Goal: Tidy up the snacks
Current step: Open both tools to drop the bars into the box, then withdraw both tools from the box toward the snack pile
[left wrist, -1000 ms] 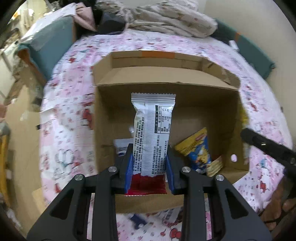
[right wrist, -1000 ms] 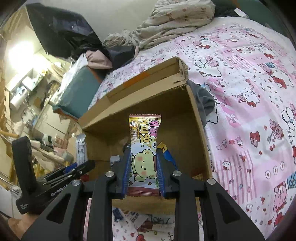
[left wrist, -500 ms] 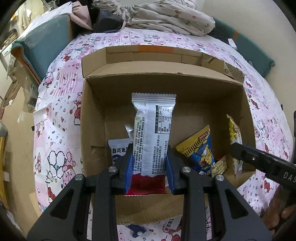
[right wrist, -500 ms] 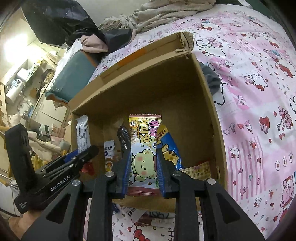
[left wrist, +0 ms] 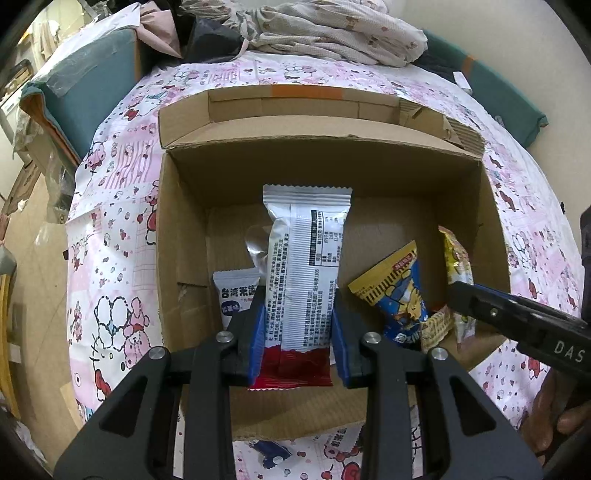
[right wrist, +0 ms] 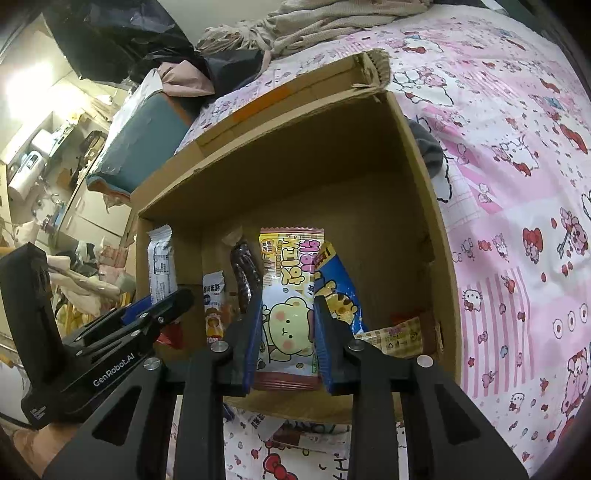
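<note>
An open cardboard box [left wrist: 325, 144] stands on the bed. My left gripper [left wrist: 297, 321] is shut on a white snack packet [left wrist: 306, 251] with a red bottom end, held upright over the box's near left part. My right gripper [right wrist: 286, 321] is shut on a pink and yellow bear packet [right wrist: 291, 266], upright over the box [right wrist: 439, 221]. In the left wrist view that bear packet [left wrist: 456, 254] shows edge-on at the right. Inside lie a blue and yellow packet [left wrist: 399, 291], a small white packet [left wrist: 236, 295], a dark bar [right wrist: 243, 273] and a beige wafer pack [right wrist: 391, 336].
The box rests on a pink cartoon bedsheet [left wrist: 110, 221]. Crumpled blankets [left wrist: 332, 33] pile up beyond it, and a teal cushion [left wrist: 85, 81] lies far left. More snack packets [left wrist: 273, 454] lie on the sheet in front of the box. A person's hand [left wrist: 561, 406] shows at bottom right.
Both grippers have come closer over the box, still holding their packets. The right one has sunk and tipped down, so its bear packet now hangs inside the box opening.
</note>
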The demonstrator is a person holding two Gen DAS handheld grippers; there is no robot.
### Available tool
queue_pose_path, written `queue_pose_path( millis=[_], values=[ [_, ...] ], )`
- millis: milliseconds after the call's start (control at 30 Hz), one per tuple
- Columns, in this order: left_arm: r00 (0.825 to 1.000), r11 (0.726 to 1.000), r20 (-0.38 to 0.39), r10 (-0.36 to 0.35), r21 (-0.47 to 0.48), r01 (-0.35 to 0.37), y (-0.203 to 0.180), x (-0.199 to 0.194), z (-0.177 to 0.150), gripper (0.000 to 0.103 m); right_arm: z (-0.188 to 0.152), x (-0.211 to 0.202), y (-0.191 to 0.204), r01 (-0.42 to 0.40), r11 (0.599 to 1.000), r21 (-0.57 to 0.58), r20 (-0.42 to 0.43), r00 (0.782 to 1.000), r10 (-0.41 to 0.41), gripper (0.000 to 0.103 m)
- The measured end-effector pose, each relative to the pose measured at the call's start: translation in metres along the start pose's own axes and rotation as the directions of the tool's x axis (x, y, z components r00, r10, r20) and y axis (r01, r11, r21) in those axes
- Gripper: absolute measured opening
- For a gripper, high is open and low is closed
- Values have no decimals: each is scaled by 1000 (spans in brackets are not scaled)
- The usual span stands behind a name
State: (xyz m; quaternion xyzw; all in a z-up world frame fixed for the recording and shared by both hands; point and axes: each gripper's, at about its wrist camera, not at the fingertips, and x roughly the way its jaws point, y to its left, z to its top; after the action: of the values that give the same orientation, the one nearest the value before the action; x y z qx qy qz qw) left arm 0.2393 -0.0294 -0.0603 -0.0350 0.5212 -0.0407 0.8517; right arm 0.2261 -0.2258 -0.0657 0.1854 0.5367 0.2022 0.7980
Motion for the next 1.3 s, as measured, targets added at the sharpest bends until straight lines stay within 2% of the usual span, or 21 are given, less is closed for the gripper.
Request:
queue_pose_path(
  millis=[100,167,267,300,333,400,467,700,900,1033,1167,1300],
  values=[
    [1000,1000,1,-4,9,4,-4,-1,0,28,0,-2,1,-8,1000,3,11,1000,8,30],
    [1000,1000,-1,-9,11,9,-5,-2,0,34,1,-4,-1,-17,1000,14,24,1000,16,30],
    [1000,1000,13,5,20,-5,-7,-6,-1,54,2,-7,-3,-22,1000,23,36,999,21,30],
    [1000,1000,26,17,25,-17,-8,-9,-2,64,3,-8,-4,-25,999,26,39,999,24,33],
    [999,999,36,24,27,-25,-9,-11,-2,74,4,-9,-4,-35,999,34,43,998,34,36],
    [999,1000,48,20,19,-21,-8,-16,-3,83,4,-12,-4,-44,998,40,55,998,42,61],
    [999,1000,53,7,9,-7,-6,-20,-3,84,4,-16,-3,-45,998,42,77,996,42,67],
    [998,1000,60,6,-28,-4,6,-30,-7,84,0,-27,2,-36,999,31,94,995,33,67],
    [995,998,87,55,-36,-52,9,-46,-15,84,-14,-42,7,-33,999,31,101,994,30,67],
    [994,998,95,61,-28,-58,9,-56,-26,84,-26,-52,12,-32,999,24,99,995,29,67],
    [997,998,58,50,-46,-47,14,-60,-43,84,-39,-57,17,-12,1000,-2,92,996,12,67],
    [996,996,61,62,-65,-58,19,-69,-56,84,-52,-59,18,-14,1000,10,78,997,13,67]
  ],
)
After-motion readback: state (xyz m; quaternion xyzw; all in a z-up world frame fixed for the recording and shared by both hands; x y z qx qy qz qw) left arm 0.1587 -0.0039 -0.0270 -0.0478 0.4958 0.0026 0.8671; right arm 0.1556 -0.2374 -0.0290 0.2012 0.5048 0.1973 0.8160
